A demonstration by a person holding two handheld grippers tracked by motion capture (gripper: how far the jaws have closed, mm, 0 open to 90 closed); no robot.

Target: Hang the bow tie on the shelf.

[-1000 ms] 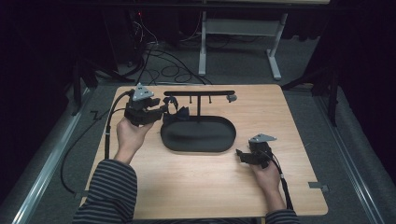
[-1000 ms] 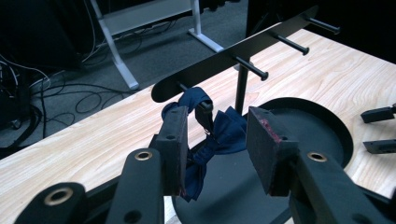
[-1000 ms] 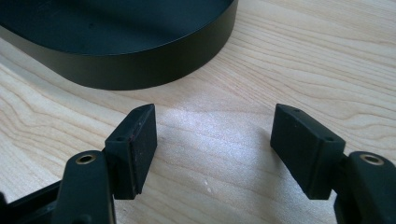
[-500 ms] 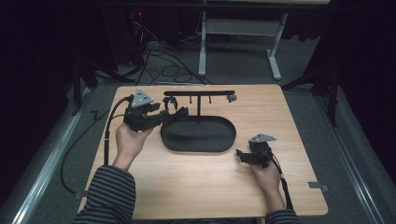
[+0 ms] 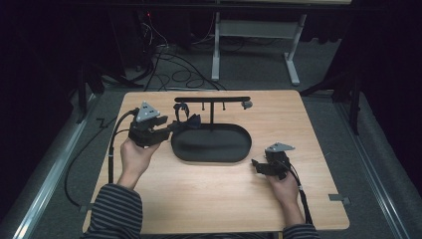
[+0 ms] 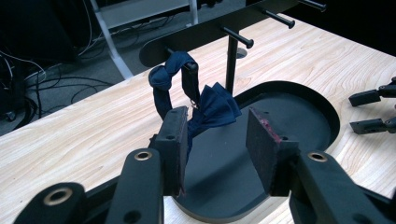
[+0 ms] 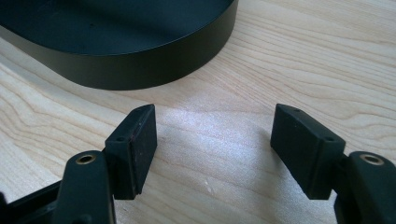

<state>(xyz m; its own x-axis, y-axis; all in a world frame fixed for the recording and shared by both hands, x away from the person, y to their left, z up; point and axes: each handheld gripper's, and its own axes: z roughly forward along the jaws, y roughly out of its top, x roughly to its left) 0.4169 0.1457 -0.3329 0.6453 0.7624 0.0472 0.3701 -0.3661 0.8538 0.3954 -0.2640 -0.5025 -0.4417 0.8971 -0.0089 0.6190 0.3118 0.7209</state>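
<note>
The left gripper (image 6: 217,140) has eased back, jaws apart, from the bow tie (image 6: 205,105).

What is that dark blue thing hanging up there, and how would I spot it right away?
Start at the black oval tray in the middle of the wooden table; a black rack with a row of pegs stands at its far edge. From the leftmost peg hangs a navy fabric bow tie, just ahead of the open left gripper. It is the only cloth item, and the other pegs are bare.
</note>
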